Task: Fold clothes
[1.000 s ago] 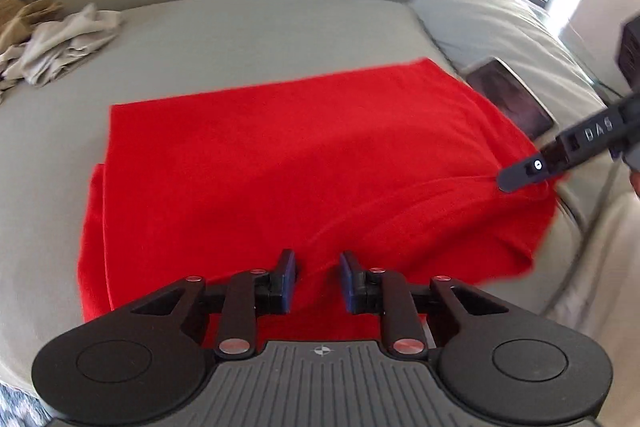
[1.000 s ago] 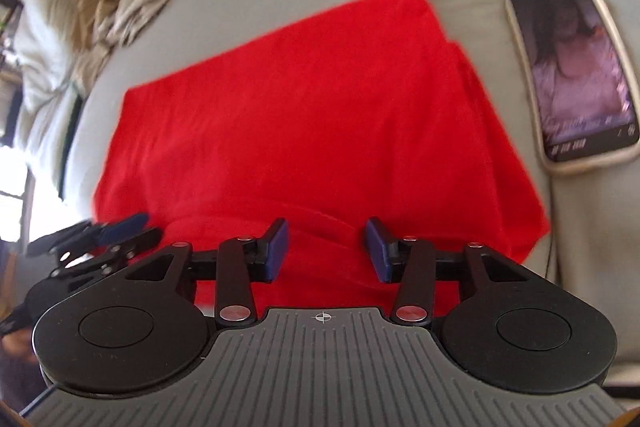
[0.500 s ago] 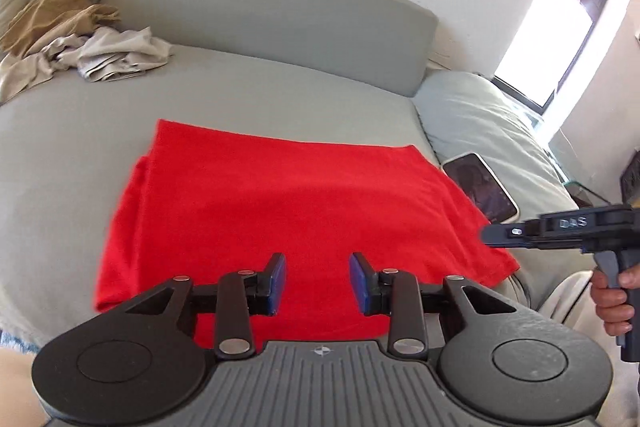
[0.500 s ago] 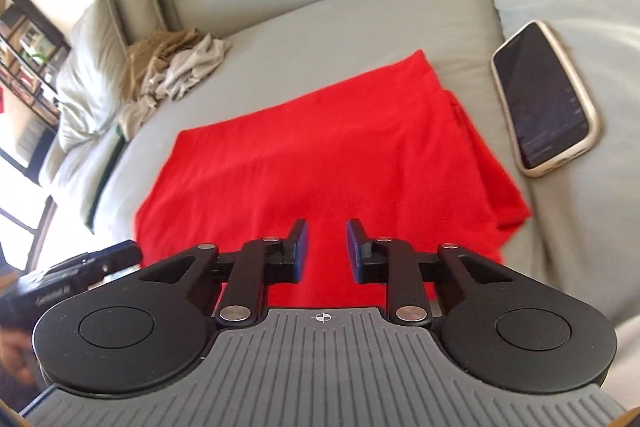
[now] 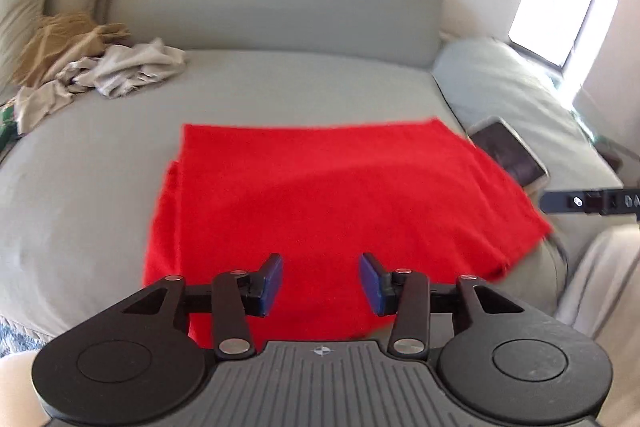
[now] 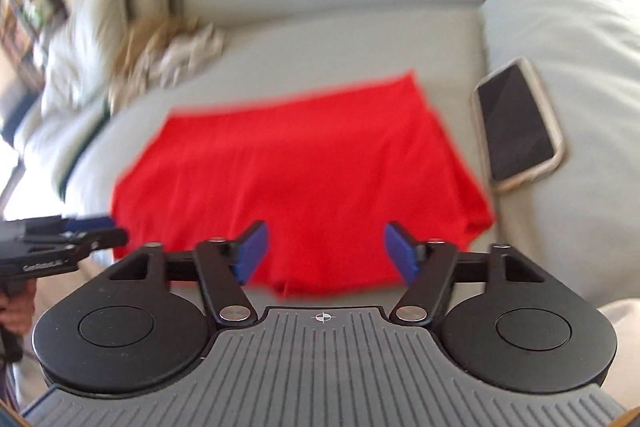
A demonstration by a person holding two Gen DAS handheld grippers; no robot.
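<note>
Cloth: the red cloth lies folded flat on the sofa, its near edge at the seat front and layered edges showing at its left and right sides.
Left claw: the left gripper has jaws apart and nothing between them; they have just been opening. It hangs over the near edge of the cloth without touching it.
Right claw: the right gripper stands wide apart and empty, its jaws having just opened further. It sits above the near right part of the cloth.
Phone: a phone rests on the cushion just beside the cloth's right edge.
Pile: unfolded clothes are heaped at the far left of the seat, well apart from the red cloth.
Stage: this fold looks laid down and both claws free; I judge another fold or the next garment comes next.
Risk, phone: a grab at the right edge could catch or nudge the phone, since it lies so close.
Risk, layers: pinching only the top layer at the near edge would pull the stack apart and undo the fold.
Risk, edge: the near right corner hangs toward the seat front, so a drag nearward could slide the cloth off.
</note>
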